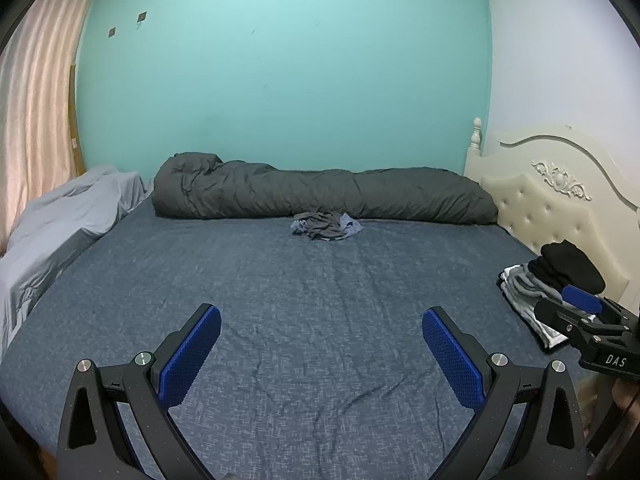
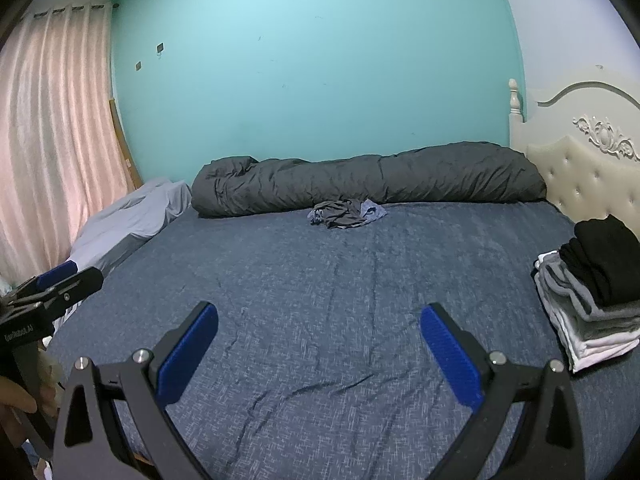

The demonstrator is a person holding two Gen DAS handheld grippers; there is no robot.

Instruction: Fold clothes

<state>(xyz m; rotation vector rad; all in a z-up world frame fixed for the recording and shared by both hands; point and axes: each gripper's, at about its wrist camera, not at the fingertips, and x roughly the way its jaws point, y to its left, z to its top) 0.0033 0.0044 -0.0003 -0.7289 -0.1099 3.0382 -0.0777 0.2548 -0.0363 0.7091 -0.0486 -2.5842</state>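
Clothes (image 2: 347, 213), crumpled beside the grey duvet (image 2: 368, 178), look soft and light; I'd pinch an edge. My left gripper (image 1: 321, 320) and right gripper (image 2: 319, 316) gape, holding nothing.

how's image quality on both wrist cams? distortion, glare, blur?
Left wrist: strong fisheye bend, black corner vignette, the curtain overexposed pink, the crumpled clothes sharp enough. Right wrist: same barrel warp curving the headboard, soft even light, no hard shadows, folded stack clear; no motion blur in either.
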